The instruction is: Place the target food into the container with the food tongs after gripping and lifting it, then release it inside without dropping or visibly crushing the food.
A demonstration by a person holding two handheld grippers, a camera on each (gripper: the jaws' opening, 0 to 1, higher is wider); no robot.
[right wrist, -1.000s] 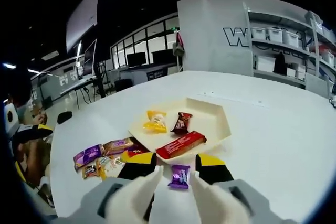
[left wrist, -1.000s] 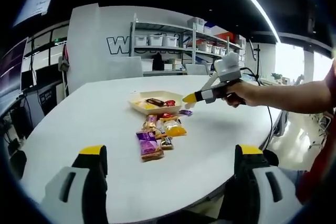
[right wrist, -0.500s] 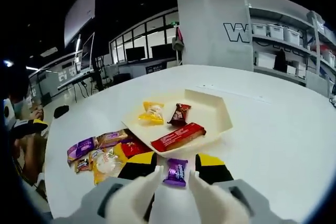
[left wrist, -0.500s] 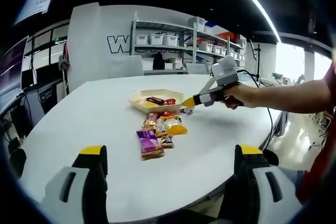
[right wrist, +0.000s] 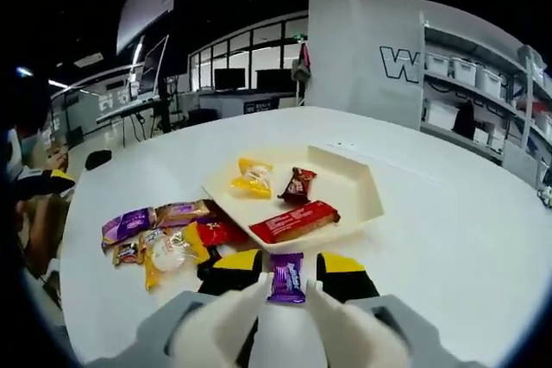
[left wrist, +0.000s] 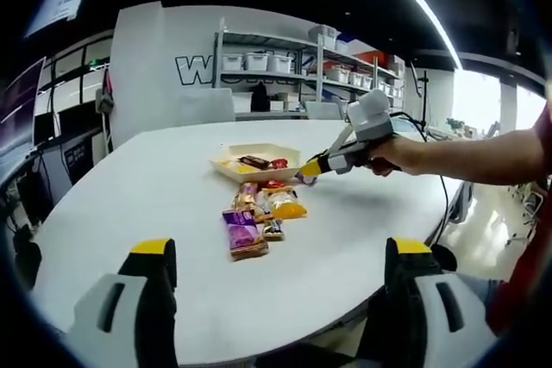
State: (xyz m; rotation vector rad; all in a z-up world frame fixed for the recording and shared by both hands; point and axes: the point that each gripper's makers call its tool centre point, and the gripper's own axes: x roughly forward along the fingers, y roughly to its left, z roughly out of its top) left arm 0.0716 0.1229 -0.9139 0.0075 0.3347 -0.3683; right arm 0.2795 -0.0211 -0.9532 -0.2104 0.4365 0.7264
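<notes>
A small purple candy (right wrist: 287, 277) sits between the two white tips of the food tongs (right wrist: 226, 316), which touch its sides. My right gripper (right wrist: 287, 266) is shut on the tongs. I cannot tell whether the candy is off the table. Just beyond it is the cream tray (right wrist: 366, 200) holding a yellow snack (right wrist: 248, 177), a brown snack (right wrist: 299, 184) and a red bar (right wrist: 294, 221). In the left gripper view, the right gripper (left wrist: 312, 167) hangs low beside the tray (left wrist: 259, 154). My left gripper (left wrist: 281, 247) stays open over the near table.
Loose snacks lie left of the tray: a purple packet (right wrist: 126, 225), a gold one (right wrist: 183, 211), a red one (right wrist: 220, 233) and a yellow one (right wrist: 168, 252). A person's hand (left wrist: 397, 154) holds the right gripper. Shelves (left wrist: 285, 66) stand behind the white table (left wrist: 129, 187).
The right gripper dropped toward the table beside the tray. The tong tips drew in around the purple candy, which now stands closer between them. The left gripper stayed still.
</notes>
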